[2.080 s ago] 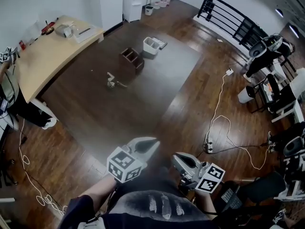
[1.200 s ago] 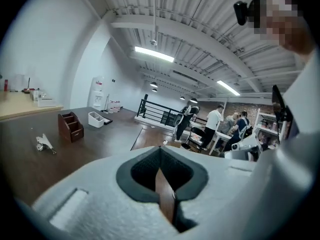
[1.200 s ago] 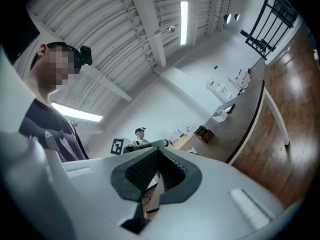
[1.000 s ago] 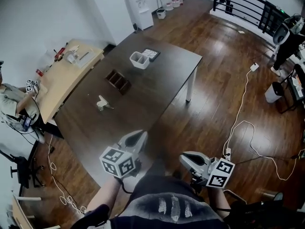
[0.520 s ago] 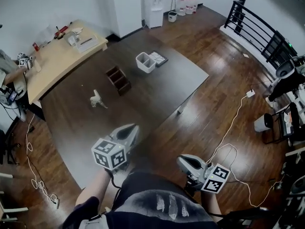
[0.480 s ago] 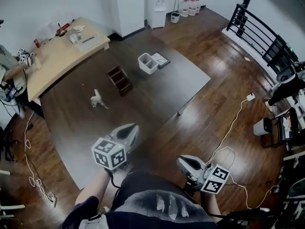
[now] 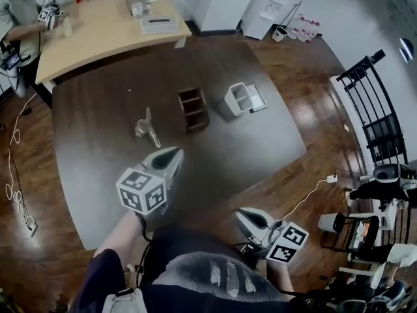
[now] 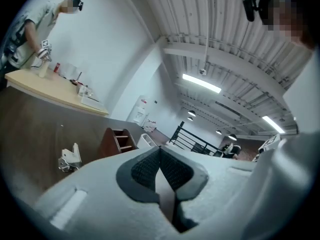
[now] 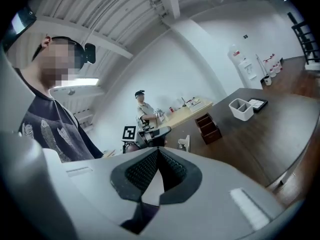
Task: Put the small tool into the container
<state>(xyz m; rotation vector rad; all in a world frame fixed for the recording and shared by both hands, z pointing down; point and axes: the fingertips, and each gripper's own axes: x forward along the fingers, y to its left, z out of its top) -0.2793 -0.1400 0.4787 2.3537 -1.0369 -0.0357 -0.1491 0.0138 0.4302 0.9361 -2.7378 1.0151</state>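
The small metal tool [image 7: 148, 129] lies on the dark table [image 7: 98, 175], left of a brown wooden container [image 7: 193, 109] with open compartments. My left gripper [image 7: 176, 152] hovers over the table's near half, a short way in front of the tool, its jaws shut and empty. In the left gripper view the tool [image 8: 70, 159] sits low at the left and the brown container [image 8: 116, 141] beyond it. My right gripper [image 7: 241, 214] hangs off the table's near edge by my body, shut with nothing held. The right gripper view shows the tool [image 9: 184, 144] and brown container [image 9: 208, 127] far off.
A white two-part bin [image 7: 238, 99] and a flat dark item [image 7: 256, 98] stand right of the brown container. A light wooden desk [image 7: 98, 31] with clutter adjoins the far side, where a person [image 7: 19, 12] stands. Cables [image 7: 306, 194] run over the floor.
The view has swung and come closer to the table. The left gripper now reaches over the table top near the tool. The right gripper stays low by my body.
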